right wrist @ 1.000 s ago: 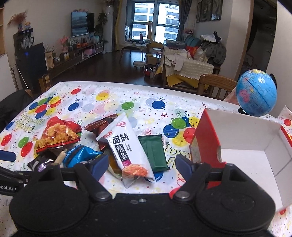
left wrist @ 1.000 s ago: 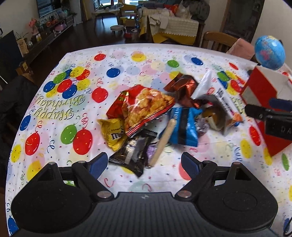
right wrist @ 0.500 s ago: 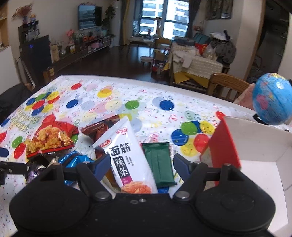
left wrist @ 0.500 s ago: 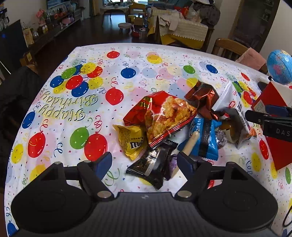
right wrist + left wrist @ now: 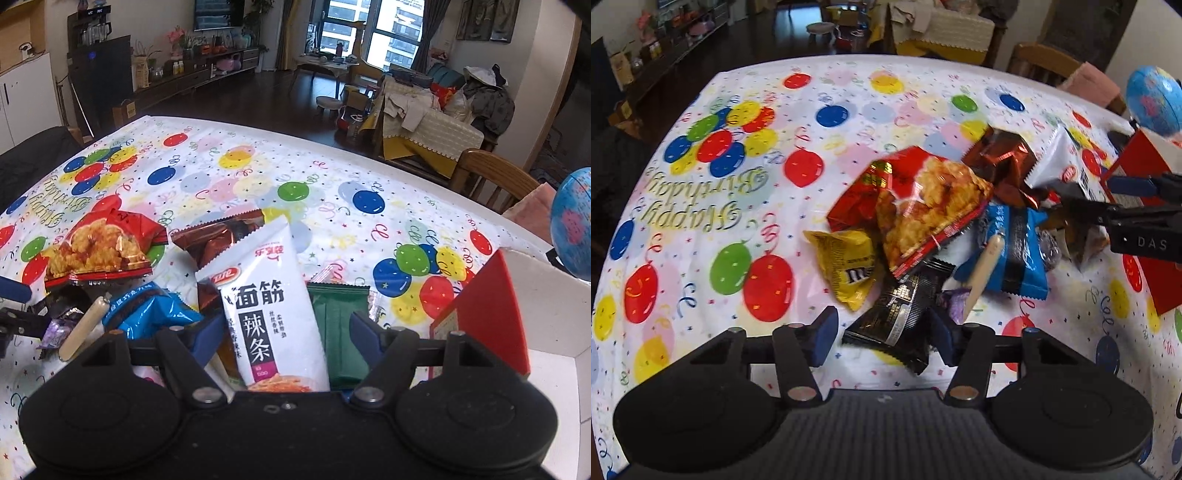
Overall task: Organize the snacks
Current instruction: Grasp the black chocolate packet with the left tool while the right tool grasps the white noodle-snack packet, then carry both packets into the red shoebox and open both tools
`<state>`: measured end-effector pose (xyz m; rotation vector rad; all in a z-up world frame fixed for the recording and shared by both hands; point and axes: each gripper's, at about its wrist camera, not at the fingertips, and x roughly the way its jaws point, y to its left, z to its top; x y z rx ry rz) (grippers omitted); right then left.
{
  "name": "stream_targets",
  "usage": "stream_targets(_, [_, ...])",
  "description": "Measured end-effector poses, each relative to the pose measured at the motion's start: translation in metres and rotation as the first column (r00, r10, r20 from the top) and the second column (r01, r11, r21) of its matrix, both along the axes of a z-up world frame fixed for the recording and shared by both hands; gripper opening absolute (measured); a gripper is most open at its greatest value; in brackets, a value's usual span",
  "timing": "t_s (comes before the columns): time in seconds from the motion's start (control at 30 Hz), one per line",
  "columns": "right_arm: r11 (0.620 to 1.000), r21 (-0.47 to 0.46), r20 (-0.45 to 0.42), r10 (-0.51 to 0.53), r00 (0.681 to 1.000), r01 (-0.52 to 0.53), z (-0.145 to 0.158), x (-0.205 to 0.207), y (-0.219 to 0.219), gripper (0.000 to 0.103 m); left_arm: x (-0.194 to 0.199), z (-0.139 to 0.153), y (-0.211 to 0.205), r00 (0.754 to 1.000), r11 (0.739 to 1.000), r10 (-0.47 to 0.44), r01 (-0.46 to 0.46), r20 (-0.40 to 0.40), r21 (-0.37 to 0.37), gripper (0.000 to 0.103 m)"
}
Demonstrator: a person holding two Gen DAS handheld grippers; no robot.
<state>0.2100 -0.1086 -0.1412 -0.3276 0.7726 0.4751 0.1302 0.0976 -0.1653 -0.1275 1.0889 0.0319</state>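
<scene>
Your left claw (image 5: 881, 338) tips steeply down over the pile, and its jaws have just been closing. The black snack packet (image 5: 899, 314) sits between the blue pads; the right pad looks against its edge, the left pad stands clear, so no grip yet. Just beyond lie the yellow candy bag (image 5: 846, 266) and the red chip bag (image 5: 916, 206). Your right claw (image 5: 286, 332) angles down less sharply, jaws parted and just narrowing, straddling the white noodle-snack pouch (image 5: 271, 306) and the green packet (image 5: 341, 332) without pinching. To its right stands the red-and-white box (image 5: 491, 310) on the balloon-print surface (image 5: 229, 177).
</scene>
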Motion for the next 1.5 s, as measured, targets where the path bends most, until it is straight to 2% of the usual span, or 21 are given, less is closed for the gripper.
stream_targets(0.17, [1.000, -0.011, -0.009, 0.010, 1.000, -0.010, -0.006, 0.001, 0.003, 0.067, 0.004, -0.002, -0.008, 0.999, 0.999, -0.044, 0.044, -0.003, -0.003, 0.050])
stream_targets(0.27, [1.000, -0.012, -0.014, 0.009, 1.000, -0.009, -0.008, 0.001, 0.006, 0.055, 0.006, -0.004, -0.008, 0.999, 0.999, -0.049, 0.049, -0.007, -0.004, 0.050])
stream_targets(0.4, [1.000, -0.004, -0.017, 0.000, 1.000, 0.000, -0.006, -0.001, 0.006, 0.043, 0.005, -0.002, -0.007, 0.999, 0.999, -0.040, 0.040, -0.002, -0.014, 0.046])
stream_targets(0.57, [1.000, 0.006, -0.005, -0.018, 1.000, 0.018, 0.001, -0.009, 0.003, 0.036, 0.001, -0.001, -0.004, 1.000, 0.999, -0.028, 0.028, 0.006, -0.043, 0.043])
stream_targets(0.9, [0.995, 0.061, 0.004, -0.080, 0.997, 0.080, 0.033, -0.046, -0.017, 0.035, -0.020, 0.016, 0.003, 0.999, 0.998, 0.039, -0.038, 0.006, -0.057, 0.043])
stream_targets(1.03, [0.992, 0.085, 0.013, -0.096, 0.995, 0.094, 0.048, -0.062, -0.027, 0.035, -0.031, 0.031, 0.003, 0.998, 0.997, 0.056, -0.054, 0.039, -0.060, 0.043])
stream_targets(1.27, [0.987, 0.110, 0.024, -0.118, 0.993, 0.115, 0.072, -0.083, -0.044, 0.034, -0.046, 0.057, -0.007, 0.995, 0.997, 0.050, -0.045, 0.081, -0.065, 0.043])
stream_targets(1.5, [0.980, 0.131, 0.040, -0.153, 0.987, 0.147, 0.095, -0.095, -0.068, 0.035, -0.053, 0.093, -0.034, 0.990, 0.998, 0.016, -0.008, 0.141, -0.058, 0.043])
